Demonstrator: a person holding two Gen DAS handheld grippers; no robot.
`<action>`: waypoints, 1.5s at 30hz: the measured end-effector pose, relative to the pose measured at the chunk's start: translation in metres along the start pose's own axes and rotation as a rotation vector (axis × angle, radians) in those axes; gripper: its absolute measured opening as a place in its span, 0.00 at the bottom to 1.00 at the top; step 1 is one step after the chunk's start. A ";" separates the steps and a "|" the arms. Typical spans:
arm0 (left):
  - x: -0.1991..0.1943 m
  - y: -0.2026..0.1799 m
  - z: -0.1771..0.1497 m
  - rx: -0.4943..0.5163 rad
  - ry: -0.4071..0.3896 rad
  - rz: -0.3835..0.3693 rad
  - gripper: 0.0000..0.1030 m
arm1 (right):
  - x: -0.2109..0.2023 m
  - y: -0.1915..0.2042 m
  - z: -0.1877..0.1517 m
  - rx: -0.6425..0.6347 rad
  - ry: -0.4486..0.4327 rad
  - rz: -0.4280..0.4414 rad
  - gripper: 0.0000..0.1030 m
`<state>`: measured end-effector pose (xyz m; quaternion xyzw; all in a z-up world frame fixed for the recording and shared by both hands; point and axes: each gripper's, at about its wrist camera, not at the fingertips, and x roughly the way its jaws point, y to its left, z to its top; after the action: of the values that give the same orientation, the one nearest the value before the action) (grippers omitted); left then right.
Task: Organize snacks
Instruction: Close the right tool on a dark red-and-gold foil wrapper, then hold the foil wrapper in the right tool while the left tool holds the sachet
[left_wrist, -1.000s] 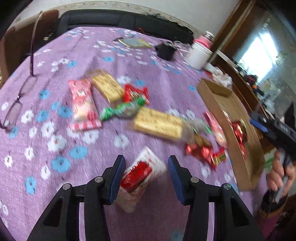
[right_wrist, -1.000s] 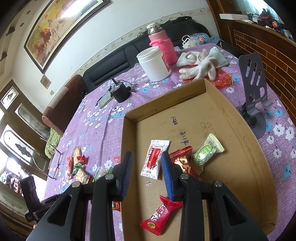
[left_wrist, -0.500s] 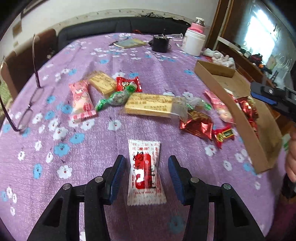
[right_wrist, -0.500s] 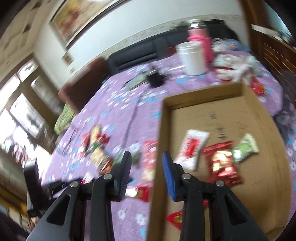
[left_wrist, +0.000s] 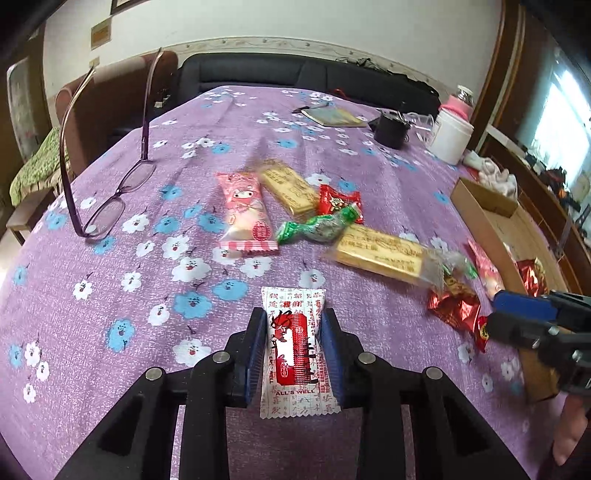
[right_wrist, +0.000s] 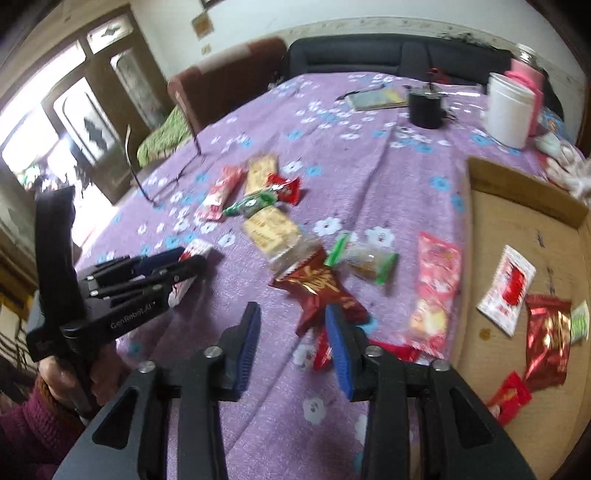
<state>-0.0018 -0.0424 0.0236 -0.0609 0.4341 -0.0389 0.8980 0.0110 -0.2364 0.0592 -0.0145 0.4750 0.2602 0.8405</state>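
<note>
My left gripper (left_wrist: 293, 349) has pinched the white-and-red sachet (left_wrist: 294, 347) between both pads. My right gripper (right_wrist: 291, 350) hangs wide open, empty, with the red foil snack (right_wrist: 317, 291) just ahead.

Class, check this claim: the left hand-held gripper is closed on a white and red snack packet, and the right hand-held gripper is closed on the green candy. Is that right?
Not quite. The right hand-held gripper holds nothing: the right wrist view shows its jaws open above the purple tablecloth, and the green candy lies farther off. The left hand-held gripper is indeed closed on the white and red snack packet.
</note>
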 end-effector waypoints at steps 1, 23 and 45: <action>0.000 0.000 0.000 0.000 0.002 -0.005 0.31 | 0.005 0.003 0.003 -0.022 0.012 -0.035 0.45; -0.013 0.000 -0.003 -0.001 -0.037 -0.032 0.31 | 0.016 0.037 -0.020 -0.052 -0.045 -0.080 0.27; -0.025 -0.002 -0.003 0.008 -0.105 -0.028 0.31 | -0.021 0.020 -0.016 0.069 -0.201 0.078 0.27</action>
<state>-0.0196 -0.0414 0.0412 -0.0654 0.3854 -0.0502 0.9190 -0.0196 -0.2328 0.0719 0.0592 0.3971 0.2762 0.8732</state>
